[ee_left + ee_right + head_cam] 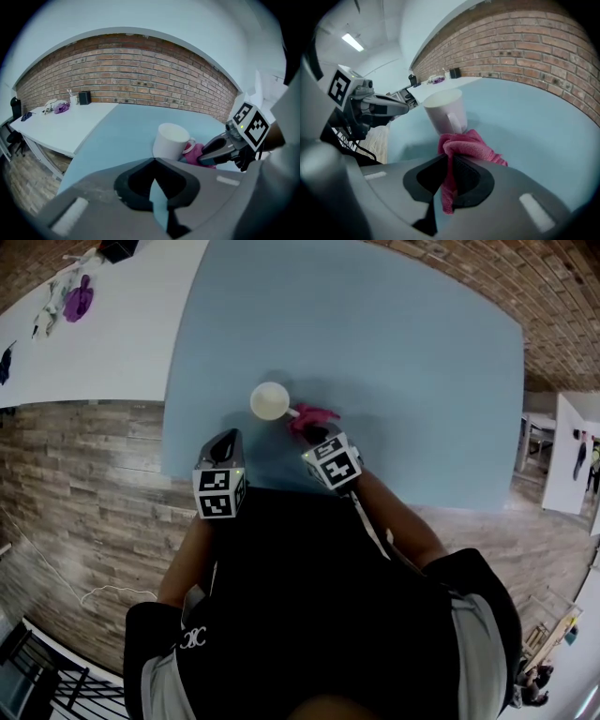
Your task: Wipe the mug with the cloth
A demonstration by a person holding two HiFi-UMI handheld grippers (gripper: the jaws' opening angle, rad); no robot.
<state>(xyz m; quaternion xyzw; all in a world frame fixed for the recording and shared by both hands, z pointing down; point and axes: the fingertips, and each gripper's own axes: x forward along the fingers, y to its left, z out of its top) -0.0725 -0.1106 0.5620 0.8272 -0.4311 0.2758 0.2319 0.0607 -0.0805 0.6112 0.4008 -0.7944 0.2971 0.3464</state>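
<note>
The right gripper (449, 159) has its jaws pressed together on the cloth (466, 143). A strip of it hangs down between them, and the rest is bunched just ahead of the tips. That bunch touches the mug (444, 112) at its handle side. The mug stands upright on the table (422, 381). The left gripper (155, 161) has its jaws closed with nothing in them. The mug is ahead and a little to its right, clear of its tips.

One mug (270, 400), one cloth (312, 417), two tools (left tool (228, 437), right tool (317, 433)) and two benches (blue bench (403, 381), white bench (122, 334)) were there.
</note>
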